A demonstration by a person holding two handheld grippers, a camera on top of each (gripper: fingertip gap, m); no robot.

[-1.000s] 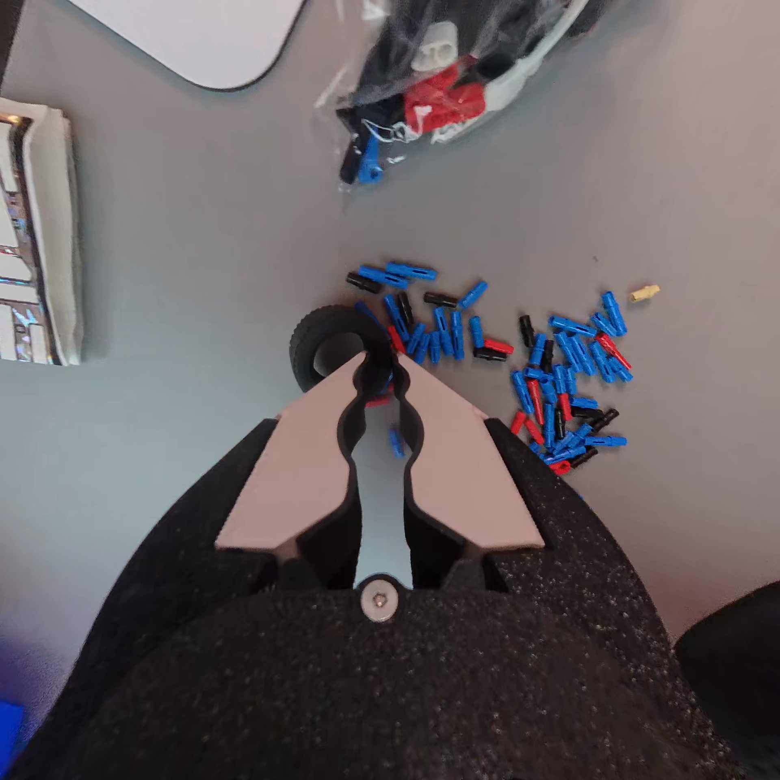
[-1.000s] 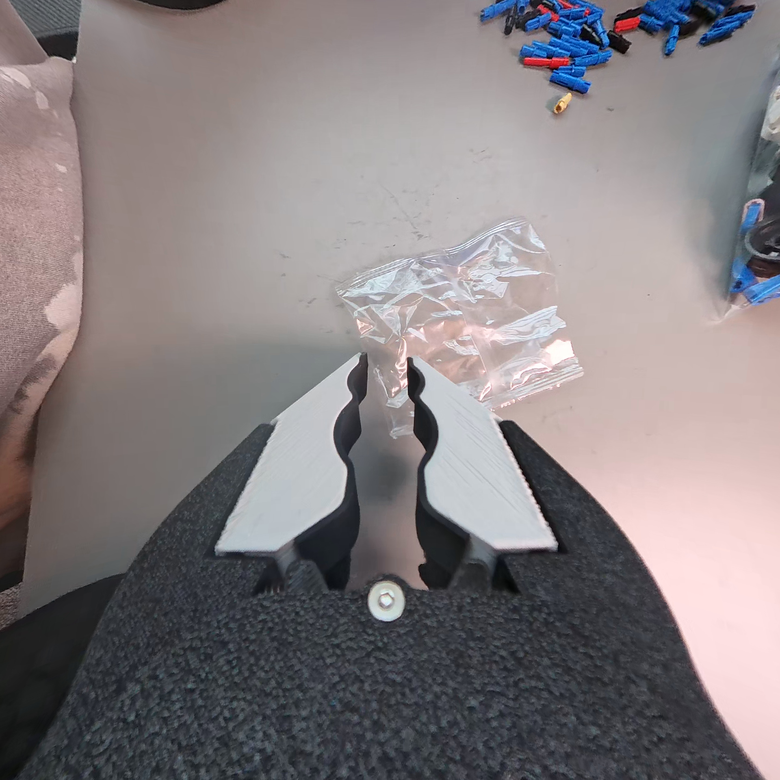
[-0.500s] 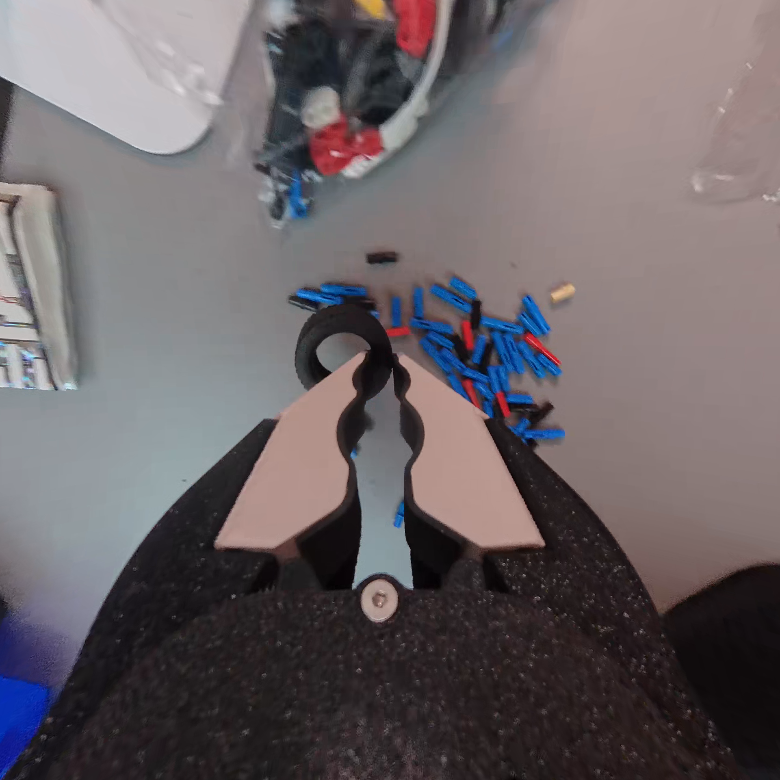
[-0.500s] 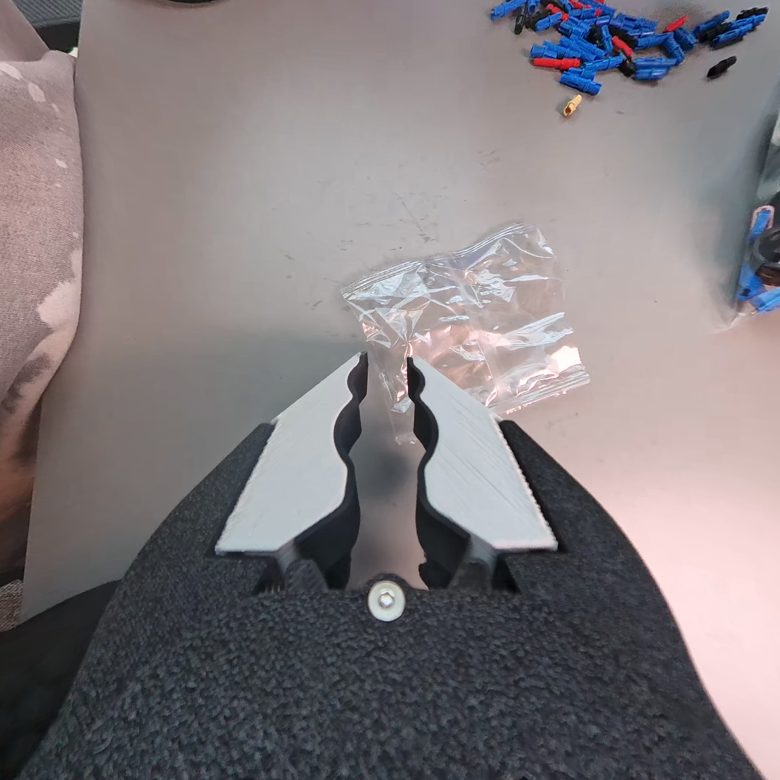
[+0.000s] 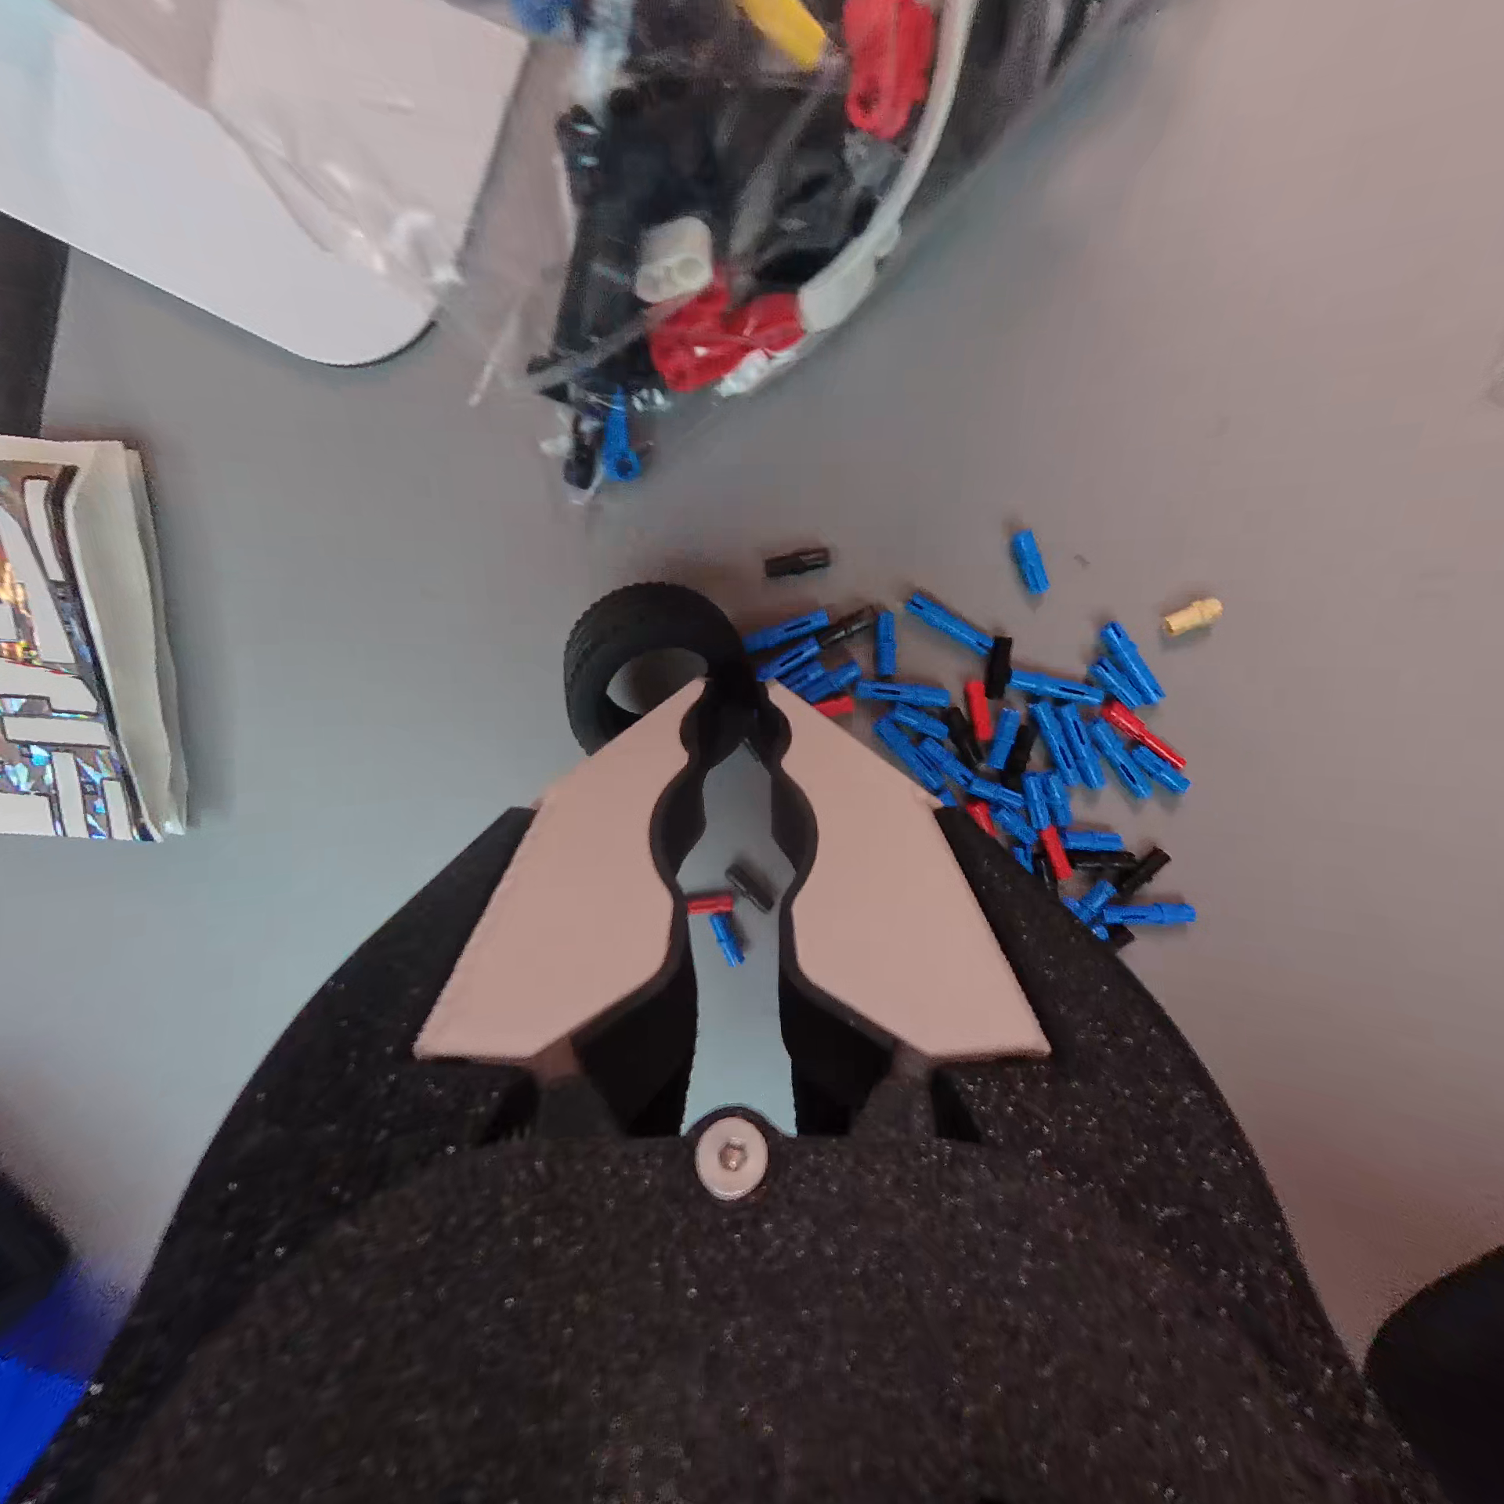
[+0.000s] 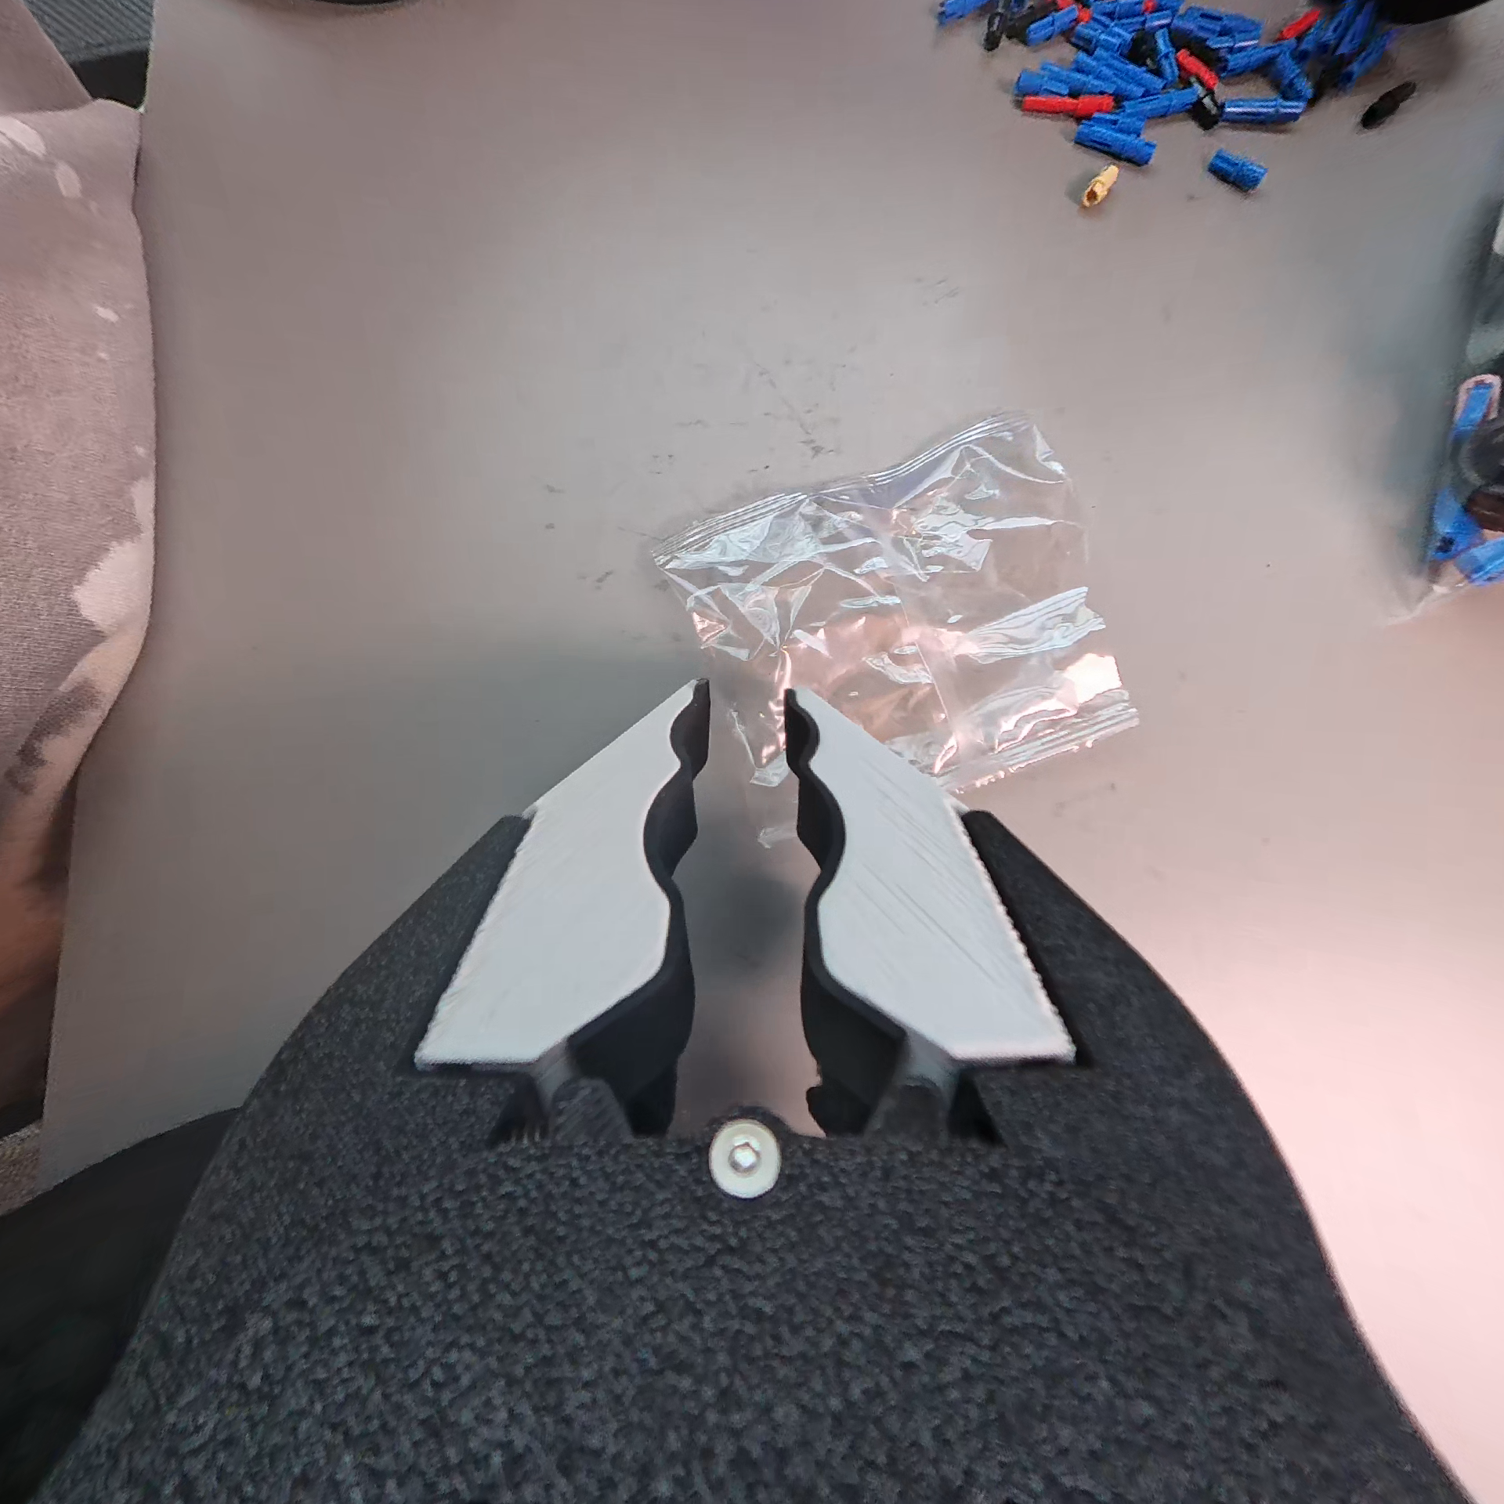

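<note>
Left hand-held gripper (image 5: pixel 732 700) clenched on black rubber tyre (image 5: pixel 643 651), pins (image 5: pixel 1042 749) just beside. Right hand-held gripper (image 6: pixel 747 700) released, tips over clear bag (image 6: pixel 895 610); bare counter (image 6: pixel 488 325) toward its left edge.

One black tyre (image 5: pixel 651 651). One tan peg (image 5: pixel 1191 616) on its own. One empty clear bag (image 6: pixel 895 602), and one clear bag of mixed parts (image 5: pixel 732 244). One booklet (image 5: pixel 81 643). The blue, red and black pegs (image 5: pixel 1042 732) number several dozen, too many to count exactly.

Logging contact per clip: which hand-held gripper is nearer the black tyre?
Left. The left hand-held gripper is shut on the black tyre. The right hand-held gripper sits apart, by the empty clear bag.
</note>
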